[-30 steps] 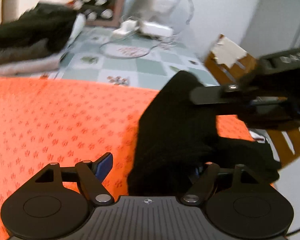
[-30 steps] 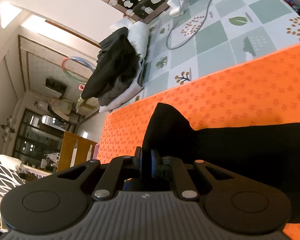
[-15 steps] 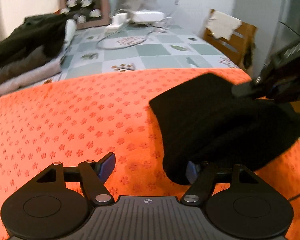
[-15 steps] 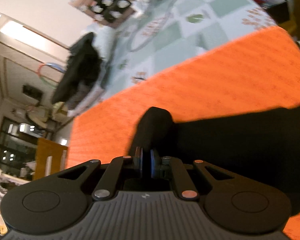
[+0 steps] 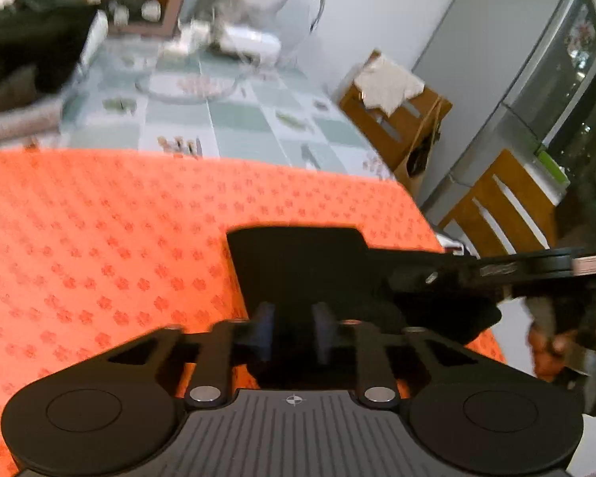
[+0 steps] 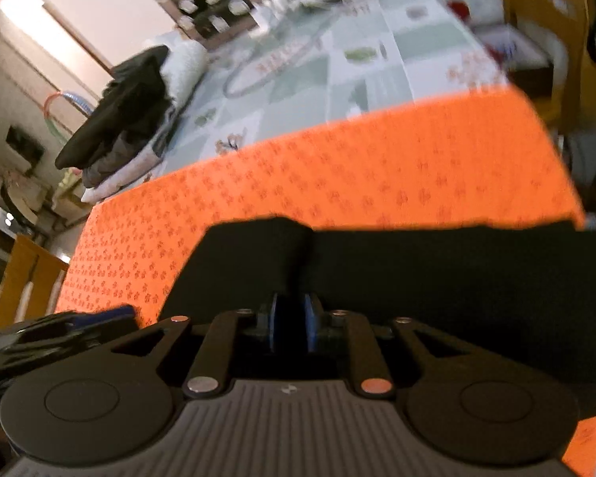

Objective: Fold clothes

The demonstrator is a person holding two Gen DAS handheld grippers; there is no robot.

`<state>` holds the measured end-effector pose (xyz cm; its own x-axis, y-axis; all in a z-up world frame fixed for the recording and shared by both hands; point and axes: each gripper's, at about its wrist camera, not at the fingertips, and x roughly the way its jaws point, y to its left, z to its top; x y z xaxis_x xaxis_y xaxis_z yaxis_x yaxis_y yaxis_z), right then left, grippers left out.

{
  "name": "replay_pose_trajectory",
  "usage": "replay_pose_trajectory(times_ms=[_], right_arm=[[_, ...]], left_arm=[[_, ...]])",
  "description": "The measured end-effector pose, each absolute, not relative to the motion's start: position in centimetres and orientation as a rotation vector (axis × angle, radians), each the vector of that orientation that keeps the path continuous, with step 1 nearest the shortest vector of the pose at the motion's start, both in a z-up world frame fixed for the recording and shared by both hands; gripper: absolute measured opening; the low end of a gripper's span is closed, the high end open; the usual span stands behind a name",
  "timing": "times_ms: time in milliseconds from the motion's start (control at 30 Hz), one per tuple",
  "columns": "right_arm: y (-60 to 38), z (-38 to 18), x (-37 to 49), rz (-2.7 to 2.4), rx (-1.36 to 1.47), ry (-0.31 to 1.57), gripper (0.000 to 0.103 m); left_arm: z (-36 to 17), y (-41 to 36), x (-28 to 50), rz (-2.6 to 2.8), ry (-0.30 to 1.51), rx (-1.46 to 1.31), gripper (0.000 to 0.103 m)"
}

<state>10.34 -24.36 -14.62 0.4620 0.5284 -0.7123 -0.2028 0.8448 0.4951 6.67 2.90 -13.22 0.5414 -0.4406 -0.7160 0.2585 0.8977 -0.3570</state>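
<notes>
- Garment [image 5: 298, 266]: plain black.
- Cloth [image 5: 99, 238] beneath it: bright orange, small darker orange paw-like prints.
- Table cover [image 5: 234, 119]: white and pale green checks with small plant motifs.
- Gripper pads [image 6: 275, 326]: blue.
- Chair [image 5: 401, 127]: orange-brown wood.

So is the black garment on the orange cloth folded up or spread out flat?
Folded. The black garment lies as a compact doubled block with straight edges on the orange cloth, not spread out.

clothes pile [image 5: 16, 59] blurred, cut off left
</notes>
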Motion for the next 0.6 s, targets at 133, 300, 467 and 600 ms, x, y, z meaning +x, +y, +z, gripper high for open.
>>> replay_pose_trajectory(times_ms=[133,300,467,600], right_arm=[[-23.1,-12.7,9.3,0.531,0.293,0.911,0.017],[-20.0,-15.3,8.9,0.559,0.144,0.983,0.017],[-19.3,-15.3,8.8,0.547,0.086,0.976,0.016],[-18.9,-13.6,9.2,0.510,0.104,0.984,0.027]], left_arm=[[-14.5,2.1,6.9,-0.436,0.950,-0.173,0.017],[-15.1,2.2,6.7,-0.435,0.956,-0.183,0.018],[-14.1,3.9,6.0,-0.381,0.940,-0.267,0.031],[-12.6,6.4,4.7,-0.308,0.907,-0.293,0.035]])
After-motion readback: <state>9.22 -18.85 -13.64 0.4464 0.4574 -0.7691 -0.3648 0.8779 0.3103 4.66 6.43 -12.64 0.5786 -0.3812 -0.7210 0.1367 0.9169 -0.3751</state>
